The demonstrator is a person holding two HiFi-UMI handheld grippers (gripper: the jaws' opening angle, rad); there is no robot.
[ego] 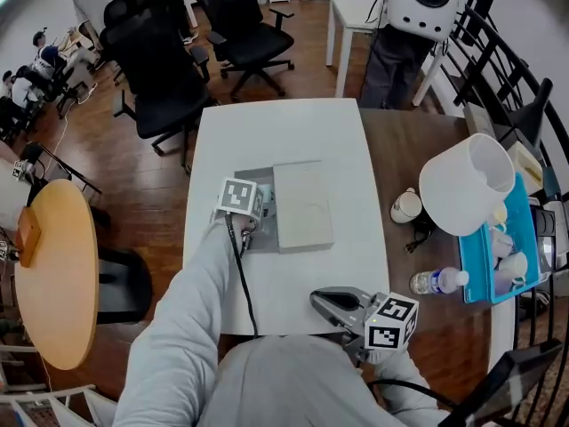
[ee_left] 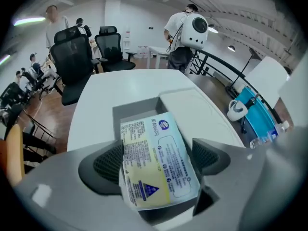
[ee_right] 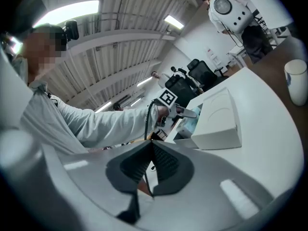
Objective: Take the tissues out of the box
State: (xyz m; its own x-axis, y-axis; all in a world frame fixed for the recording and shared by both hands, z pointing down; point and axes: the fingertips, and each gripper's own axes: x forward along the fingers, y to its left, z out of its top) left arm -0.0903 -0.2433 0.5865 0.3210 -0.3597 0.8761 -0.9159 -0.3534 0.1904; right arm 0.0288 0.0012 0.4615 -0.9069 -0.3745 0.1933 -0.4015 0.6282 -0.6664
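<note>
A tissue pack (ee_left: pixel 156 162), pale blue and yellow with print, lies lengthwise between the jaws of my left gripper (ee_left: pixel 156 158), and both pads press on its long sides. It sits over the open grey box (ee_left: pixel 134 110), tilted up toward the camera. The white lid (ego: pixel 302 205) lies right of the box on the white table (ego: pixel 284 132). In the head view my left gripper (ego: pixel 256 213) points steeply down at the box. My right gripper (ego: pixel 327 302) hovers near the table's front edge, shut with nothing in it; its pads (ee_right: pixel 163 162) meet.
A white mug (ego: pixel 406 206), a water bottle (ego: pixel 436 281), a white bucket (ego: pixel 467 183) and a blue tray (ego: pixel 498 256) stand on the brown table to the right. Black office chairs (ego: pixel 160 60) are behind the table. A round wooden table (ego: pixel 53 274) stands left.
</note>
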